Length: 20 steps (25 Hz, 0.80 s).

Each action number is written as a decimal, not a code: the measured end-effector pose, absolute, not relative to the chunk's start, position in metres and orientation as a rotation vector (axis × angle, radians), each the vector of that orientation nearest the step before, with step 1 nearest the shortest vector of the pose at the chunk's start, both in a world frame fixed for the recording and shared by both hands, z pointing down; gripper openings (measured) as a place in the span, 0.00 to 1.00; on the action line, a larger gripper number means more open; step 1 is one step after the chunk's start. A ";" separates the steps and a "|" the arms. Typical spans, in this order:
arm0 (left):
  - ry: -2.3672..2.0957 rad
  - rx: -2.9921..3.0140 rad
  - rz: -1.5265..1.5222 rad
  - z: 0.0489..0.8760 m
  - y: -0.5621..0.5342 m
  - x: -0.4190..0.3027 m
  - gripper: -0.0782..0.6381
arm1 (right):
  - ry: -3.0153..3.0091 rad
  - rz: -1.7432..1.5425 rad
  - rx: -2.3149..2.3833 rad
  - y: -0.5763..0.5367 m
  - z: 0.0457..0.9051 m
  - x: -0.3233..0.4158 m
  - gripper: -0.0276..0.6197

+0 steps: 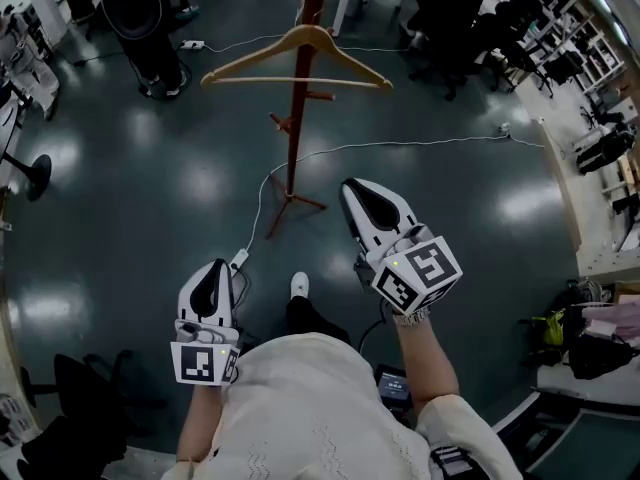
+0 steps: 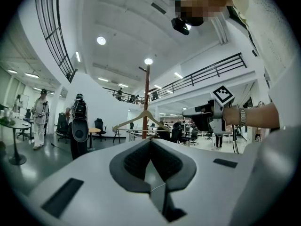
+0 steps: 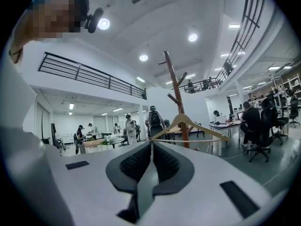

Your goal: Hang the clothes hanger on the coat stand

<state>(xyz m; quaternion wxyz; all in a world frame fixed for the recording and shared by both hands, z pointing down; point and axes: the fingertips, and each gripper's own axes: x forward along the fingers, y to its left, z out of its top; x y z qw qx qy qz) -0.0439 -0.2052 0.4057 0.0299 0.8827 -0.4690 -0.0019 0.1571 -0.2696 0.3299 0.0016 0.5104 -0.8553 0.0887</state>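
Observation:
A wooden clothes hanger point(image 1: 296, 56) hangs from a peg of the red-brown coat stand point(image 1: 297, 118), well ahead of both grippers. My left gripper point(image 1: 208, 274) is low at the left, its jaws closed together with nothing between them. Further forward at the right is my right gripper point(image 1: 362, 196), whose jaws also meet on nothing. In the left gripper view the hanger point(image 2: 141, 121) and stand point(image 2: 147, 93) show beyond the left gripper point(image 2: 150, 143), with the right gripper point(image 2: 203, 119) off to the right. The right gripper view has the hanger point(image 3: 189, 123) on the stand point(image 3: 174, 86) just past the right gripper point(image 3: 151, 146).
A white cable point(image 1: 400, 146) runs across the dark floor past the stand's feet. A person in black with a backpack point(image 2: 78, 121) stands to the left of the stand. Office chairs and seated people point(image 1: 455, 13) are at the far right, desks beyond.

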 end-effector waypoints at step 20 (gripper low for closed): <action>-1.176 2.795 0.037 0.447 0.019 -0.122 0.13 | -2.817 0.537 1.343 0.015 0.413 -0.036 0.07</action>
